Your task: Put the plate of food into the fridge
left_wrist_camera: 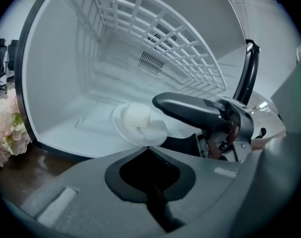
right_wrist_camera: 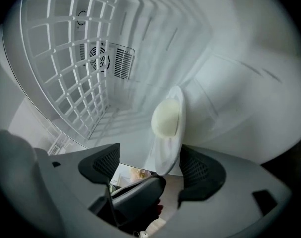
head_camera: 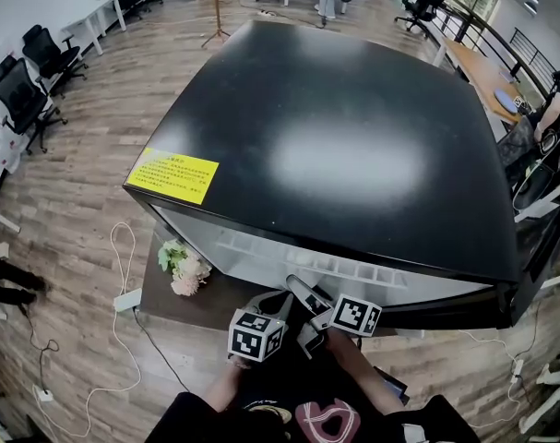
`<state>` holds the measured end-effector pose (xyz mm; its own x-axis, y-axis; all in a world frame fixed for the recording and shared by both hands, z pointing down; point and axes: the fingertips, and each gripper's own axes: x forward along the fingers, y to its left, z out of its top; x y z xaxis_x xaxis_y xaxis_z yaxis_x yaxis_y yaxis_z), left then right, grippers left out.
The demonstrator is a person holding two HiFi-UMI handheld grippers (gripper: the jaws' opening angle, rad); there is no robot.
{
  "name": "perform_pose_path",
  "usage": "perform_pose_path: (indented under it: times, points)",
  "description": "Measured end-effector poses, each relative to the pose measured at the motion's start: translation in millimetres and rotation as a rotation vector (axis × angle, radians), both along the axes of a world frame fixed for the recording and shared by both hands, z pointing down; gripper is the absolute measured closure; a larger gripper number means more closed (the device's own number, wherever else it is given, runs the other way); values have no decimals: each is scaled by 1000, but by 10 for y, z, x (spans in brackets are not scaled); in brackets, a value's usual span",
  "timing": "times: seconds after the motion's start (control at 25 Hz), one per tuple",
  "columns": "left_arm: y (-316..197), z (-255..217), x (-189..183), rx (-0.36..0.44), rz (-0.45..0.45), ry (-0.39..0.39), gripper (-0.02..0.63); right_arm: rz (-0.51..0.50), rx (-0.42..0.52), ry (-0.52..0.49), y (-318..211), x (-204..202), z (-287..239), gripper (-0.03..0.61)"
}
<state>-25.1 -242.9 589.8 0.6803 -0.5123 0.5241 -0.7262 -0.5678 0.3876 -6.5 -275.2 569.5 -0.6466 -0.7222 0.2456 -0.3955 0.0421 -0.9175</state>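
Observation:
A white plate (left_wrist_camera: 140, 128) with a pale block of food (left_wrist_camera: 137, 116) lies flat on the floor of the open black fridge (head_camera: 335, 137). My right gripper (right_wrist_camera: 152, 167) is rolled sideways and reaches in at the plate's near rim. Its jaws stand wide apart, the plate (right_wrist_camera: 171, 133) rim is between them, and neither pad presses on it. In the left gripper view one of its dark fingers (left_wrist_camera: 190, 108) hangs over the plate's right edge. My left gripper (left_wrist_camera: 148, 148) is just outside the fridge opening, shut and empty. In the head view both sit low at centre, left gripper (head_camera: 272, 301) beside right gripper (head_camera: 300, 289).
A white wire shelf (left_wrist_camera: 180, 48) spans the fridge above the plate, with a vent (left_wrist_camera: 151, 62) on the back wall. Pink and white flowers (head_camera: 183, 266) sit on the dark surface left of the opening. A white cable and power strip (head_camera: 127, 300) lie on the wooden floor.

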Motion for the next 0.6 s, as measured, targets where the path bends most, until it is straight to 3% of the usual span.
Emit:
perform_pose_path:
  times: [0.4, 0.6]
  points:
    - [-103, -113, -5, 62, -75, 12, 606, -38, -15, -50, 78, -20, 2, 198]
    - [-114, -139, 30, 71, -65, 22, 606, -37, -17, -60, 128, -21, 11, 198]
